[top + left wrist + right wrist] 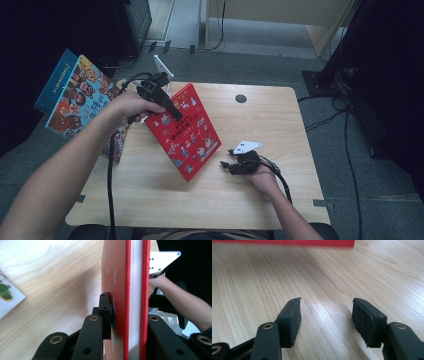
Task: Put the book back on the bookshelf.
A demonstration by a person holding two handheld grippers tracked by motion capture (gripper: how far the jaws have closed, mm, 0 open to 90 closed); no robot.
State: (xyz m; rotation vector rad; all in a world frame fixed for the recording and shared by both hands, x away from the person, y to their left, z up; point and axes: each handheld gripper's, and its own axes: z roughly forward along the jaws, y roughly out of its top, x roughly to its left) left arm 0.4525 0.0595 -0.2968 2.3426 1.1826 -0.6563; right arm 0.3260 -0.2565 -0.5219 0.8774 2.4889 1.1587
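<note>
The left gripper (176, 115), clenched on the red book (186, 131) tilted over the table (260, 200), pinches only an upper corner, so I judge it may swing or slip onto the open-jawed right gripper (226, 164) nearby, while other picture books (75, 97) crowd the left edge

From the left gripper view I lose the red book (125, 290) at both the top and bottom edges, and its far cover hides the pad of one of my fingers (160, 340). In the right gripper view the same book is a blurred red strip along the top edge. In the high view the picture books (75, 97) off the surface's (280, 130) left side have titles too small for me to read, and my left forearm covers part of them.
</note>
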